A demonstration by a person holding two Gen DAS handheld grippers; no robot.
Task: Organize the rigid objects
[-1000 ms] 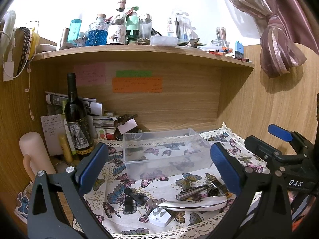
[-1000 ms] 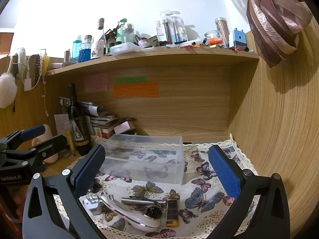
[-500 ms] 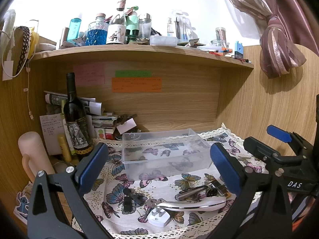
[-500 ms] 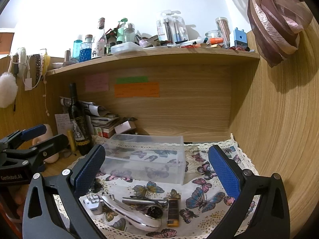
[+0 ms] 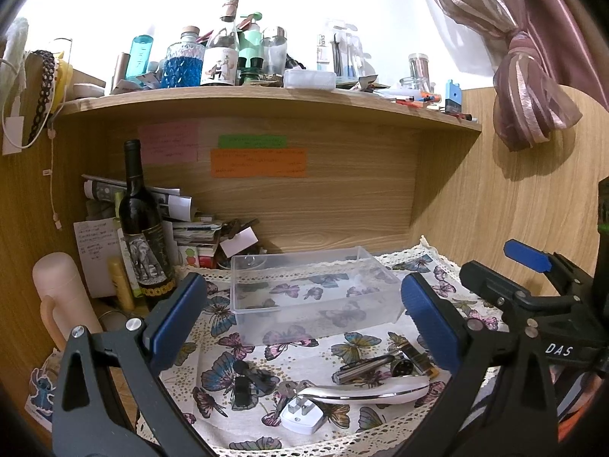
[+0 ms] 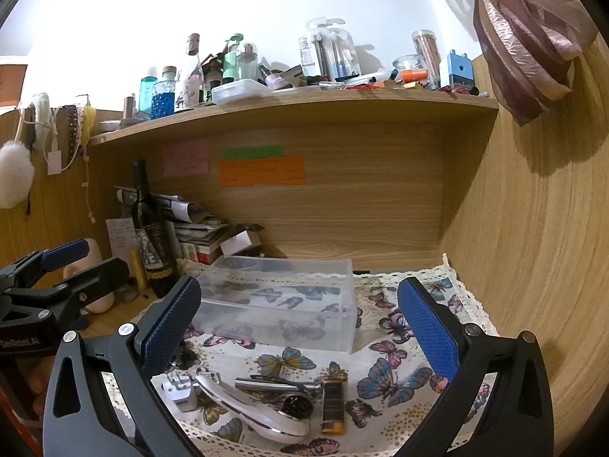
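Observation:
A clear plastic box [image 5: 312,297] [image 6: 281,304] stands empty on the butterfly cloth [image 5: 213,346]. In front of it lie a white plug [image 5: 302,417] [image 6: 179,390], a white curved device [image 5: 365,390] [image 6: 251,411], a silver razor [image 5: 361,367] [image 6: 274,384], a brown lighter [image 5: 418,360] [image 6: 333,403] and a black clip [image 5: 243,384]. My left gripper [image 5: 304,320] is open and empty above these items. My right gripper [image 6: 300,323] is open and empty, also above them, to the right of the left one.
A dark wine bottle [image 5: 142,224], a pink flask [image 5: 62,301] and stacked papers [image 5: 194,232] crowd the back left. A shelf [image 5: 266,99] full of bottles runs overhead. A wooden wall [image 6: 533,247] bounds the right side.
Both views have shifted only slightly; the grippers stay open and nothing on the cloth has moved.

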